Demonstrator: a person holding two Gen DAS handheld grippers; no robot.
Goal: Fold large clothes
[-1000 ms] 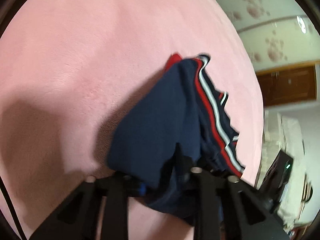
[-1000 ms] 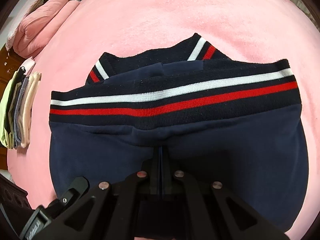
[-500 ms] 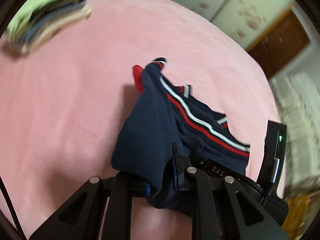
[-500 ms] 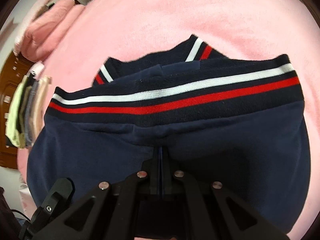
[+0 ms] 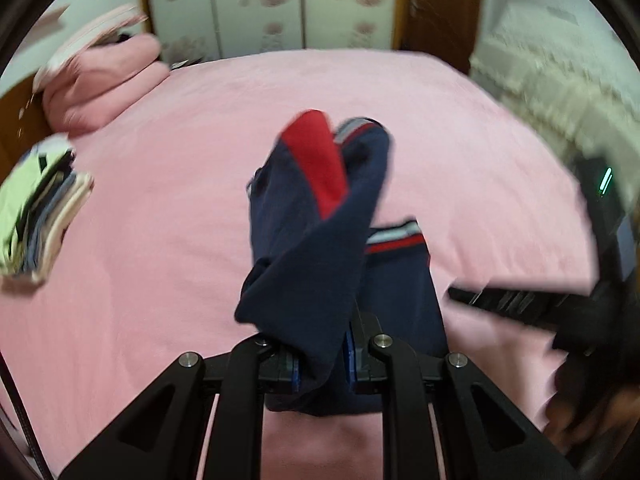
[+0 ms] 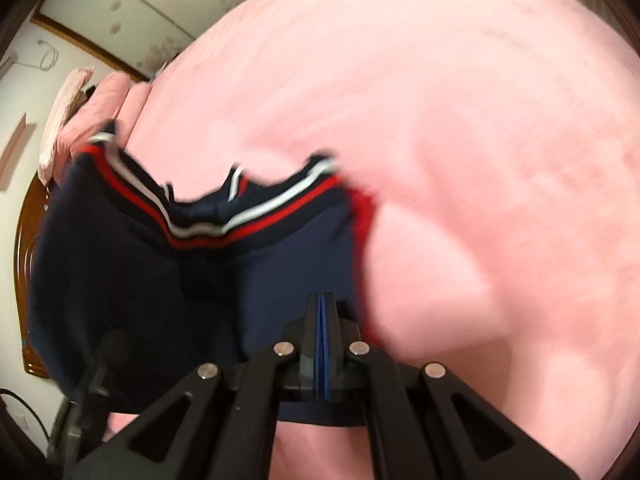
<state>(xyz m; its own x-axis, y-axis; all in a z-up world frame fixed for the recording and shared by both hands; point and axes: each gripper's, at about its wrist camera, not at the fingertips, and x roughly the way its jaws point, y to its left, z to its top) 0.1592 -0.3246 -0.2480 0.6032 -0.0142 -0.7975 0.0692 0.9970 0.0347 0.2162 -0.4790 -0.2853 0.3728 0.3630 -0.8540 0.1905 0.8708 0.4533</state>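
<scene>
A navy garment [image 5: 312, 272] with a red panel and red-and-white striped ribbing hangs bunched above the pink bed [image 5: 160, 200]. My left gripper [image 5: 320, 360] is shut on a thick fold of it, and the cloth fills the gap between the blue pads. In the right wrist view the same garment [image 6: 120, 264] droops to the left with its striped band sagging. My right gripper [image 6: 322, 344] is shut tight at its lower edge, with the pads pressed together on thin cloth. Both views are blurred by motion.
A stack of folded clothes [image 5: 36, 220] lies at the bed's left side, with pink pillows [image 5: 104, 80] beyond it. Flowered wardrobe doors [image 5: 280, 0] stand behind the bed. A wooden headboard [image 6: 28, 280] shows at left, and a white lace cover [image 5: 560, 80] lies to the right.
Both grippers have risen and swung across the bed with the garment. The left one has rolled, so its view now faces the wardrobe. The flat striped hem has sagged and bunched.
</scene>
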